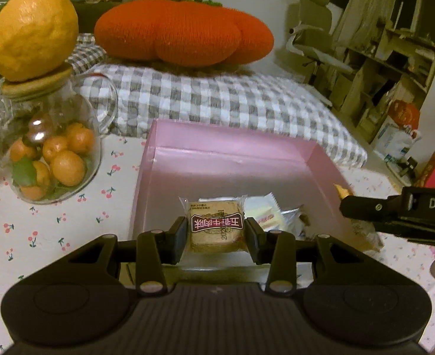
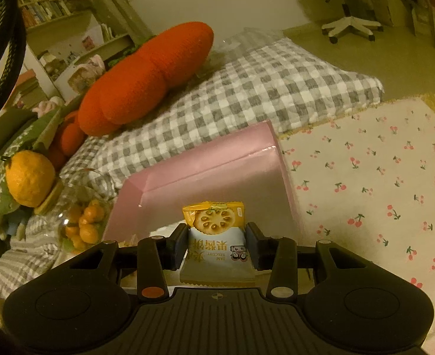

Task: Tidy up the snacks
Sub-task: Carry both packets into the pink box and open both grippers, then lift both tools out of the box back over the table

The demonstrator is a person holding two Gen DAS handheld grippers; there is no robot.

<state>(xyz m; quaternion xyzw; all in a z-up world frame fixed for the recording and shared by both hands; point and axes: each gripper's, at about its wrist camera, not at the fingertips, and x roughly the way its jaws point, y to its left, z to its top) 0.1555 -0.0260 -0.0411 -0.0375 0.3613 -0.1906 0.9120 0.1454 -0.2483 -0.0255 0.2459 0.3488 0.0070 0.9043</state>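
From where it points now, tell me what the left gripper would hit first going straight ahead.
Probably the wrapped snacks lying in the shallow pink cardboard box; depth is unclear. The left gripper holds a brown square snack packet.

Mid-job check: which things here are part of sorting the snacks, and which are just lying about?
In the job:
- brown wrapped beef-flavour snack, in left tool
- yellow wrapped jam biscuit, in right tool
- pink box

Lying about:
- glass jar of small oranges
- large yellow citrus
- orange knitted cushion
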